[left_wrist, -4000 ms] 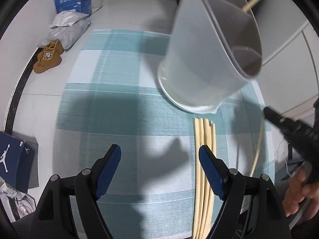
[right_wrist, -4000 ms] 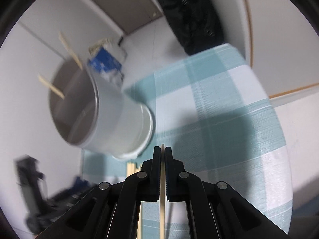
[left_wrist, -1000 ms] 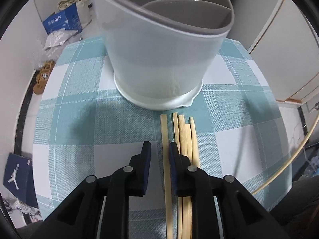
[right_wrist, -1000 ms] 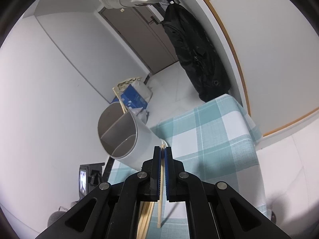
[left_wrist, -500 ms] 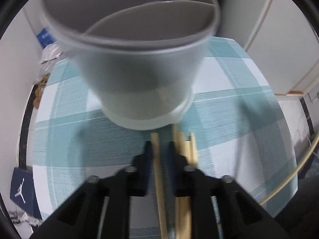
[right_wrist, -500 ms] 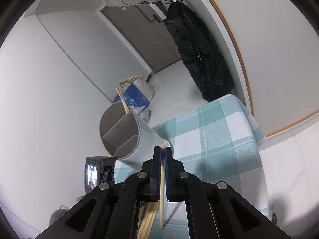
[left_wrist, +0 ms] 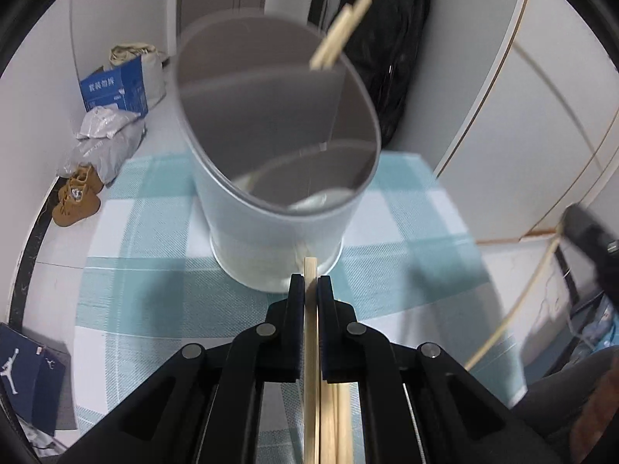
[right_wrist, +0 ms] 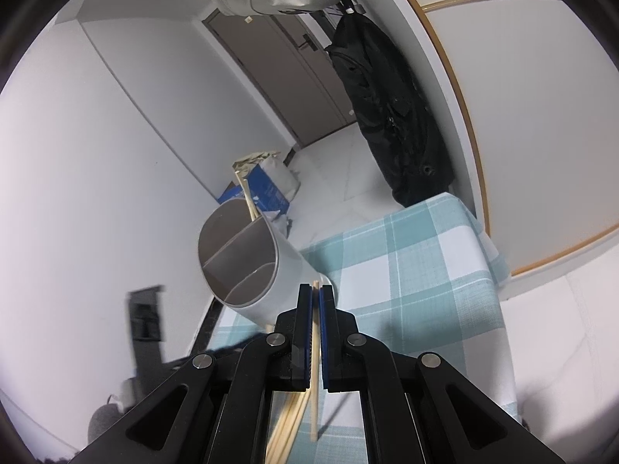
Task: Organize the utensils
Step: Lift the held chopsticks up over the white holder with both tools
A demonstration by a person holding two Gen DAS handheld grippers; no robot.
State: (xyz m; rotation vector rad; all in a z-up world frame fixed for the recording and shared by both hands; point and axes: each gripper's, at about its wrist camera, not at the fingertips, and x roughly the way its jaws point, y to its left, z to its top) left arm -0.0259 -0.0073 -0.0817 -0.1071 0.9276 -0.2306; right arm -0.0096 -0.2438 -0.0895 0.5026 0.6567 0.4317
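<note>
A single wooden chopstick (left_wrist: 310, 348) is clamped between the pads of the left gripper (left_wrist: 310, 290); its tip pokes out just in front of the jaws, by the base of the grey utensil holder (left_wrist: 278, 208). More loose chopsticks (left_wrist: 332, 417) are seen under the gripper, lying on the teal-and-white checked tablecloth (left_wrist: 147, 232). The holder is placed upright on the cloth, divided inside by partitions; a pair of chopstick ends (left_wrist: 340, 34) is seen sticking up from its far compartment.

A second chopstick (right_wrist: 315, 348) is pinched in the closed right gripper (right_wrist: 315, 301), slanted down toward the cloth, the lower end close to the loose bundle (right_wrist: 288, 425). In the right wrist view the holder (right_wrist: 251, 270) is found left of the jaws, near the table's edge.

Off the table: a blue carton (left_wrist: 114, 89), grey bags (left_wrist: 104, 135) and brown shoes (left_wrist: 77, 201) on the floor, a black bag (right_wrist: 390, 123) hung by the door (right_wrist: 278, 73).
</note>
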